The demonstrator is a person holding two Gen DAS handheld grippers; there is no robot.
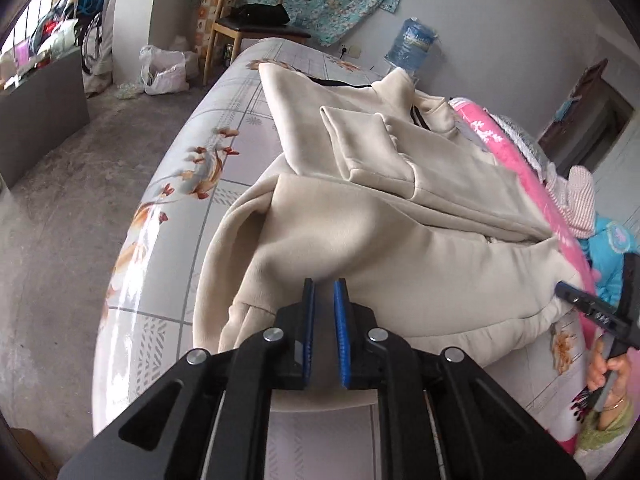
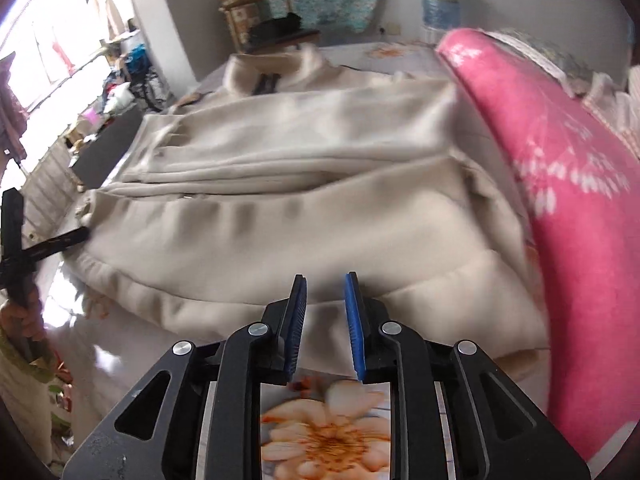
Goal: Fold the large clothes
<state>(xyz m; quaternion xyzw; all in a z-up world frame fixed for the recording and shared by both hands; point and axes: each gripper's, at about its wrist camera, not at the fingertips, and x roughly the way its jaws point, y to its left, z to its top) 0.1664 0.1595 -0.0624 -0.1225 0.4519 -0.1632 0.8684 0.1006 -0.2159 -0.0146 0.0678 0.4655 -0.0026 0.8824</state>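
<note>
Lying partly folded ahead of both claws, the cream zip-up sweatshirt (image 1: 400, 216) has a sleeve laid across its front; its hem end remains to be folded up. The left gripper (image 1: 324, 284) and right gripper (image 2: 326, 280) are slightly spread, pinching nothing.

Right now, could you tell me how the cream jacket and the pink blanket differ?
The cream jacket is plain; the pink blanket has a white print. The jacket lies flat with its sleeve folded over it; the blanket is heaped along the jacket's side. Both rest on the bed.
</note>
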